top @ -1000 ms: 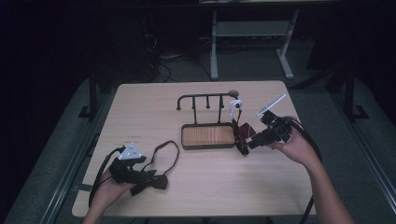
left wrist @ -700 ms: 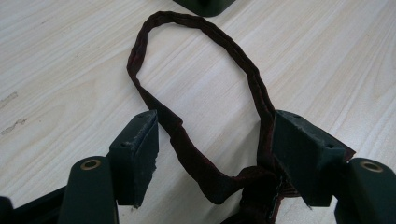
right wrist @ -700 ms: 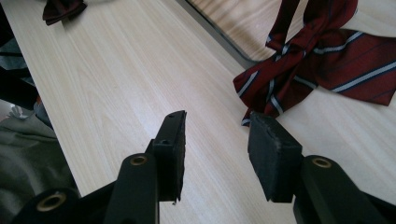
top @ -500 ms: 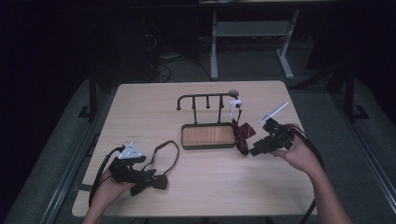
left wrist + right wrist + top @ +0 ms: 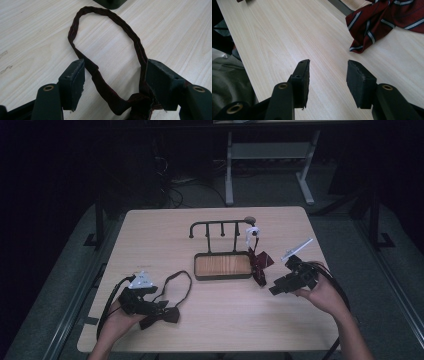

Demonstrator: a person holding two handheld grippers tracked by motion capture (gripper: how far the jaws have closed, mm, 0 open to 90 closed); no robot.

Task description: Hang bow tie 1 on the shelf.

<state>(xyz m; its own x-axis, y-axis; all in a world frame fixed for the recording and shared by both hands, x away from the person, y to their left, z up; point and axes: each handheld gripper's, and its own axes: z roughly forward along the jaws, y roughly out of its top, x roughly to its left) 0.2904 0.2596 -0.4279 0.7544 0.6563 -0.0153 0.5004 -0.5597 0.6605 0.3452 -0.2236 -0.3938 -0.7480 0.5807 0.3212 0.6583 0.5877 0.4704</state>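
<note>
- Where the dark bow tie point(image 5: 161, 316) lies near the table's point(image 5: 150, 235) front left corner, strap loop point(image 5: 105, 32) spread flat toward the rack point(image 5: 222, 251).
- Left gripper point(image 5: 150, 307): jaws spread wide around the loop's near end, one strand just beside each pad, knot at the right-hand pad in the left gripper view; pads not pressing.
- Red striped bow tie point(image 5: 260, 262): draped at the rack's right end, lower part on the tabletop, white tag above it.
- Right gripper point(image 5: 274, 290): low over bare wood just right of the striped tie, apart from it; jaws released, just widened further, nothing between them.
- Rack: wooden tray base, dark rail with pegs, mid-table.
</note>
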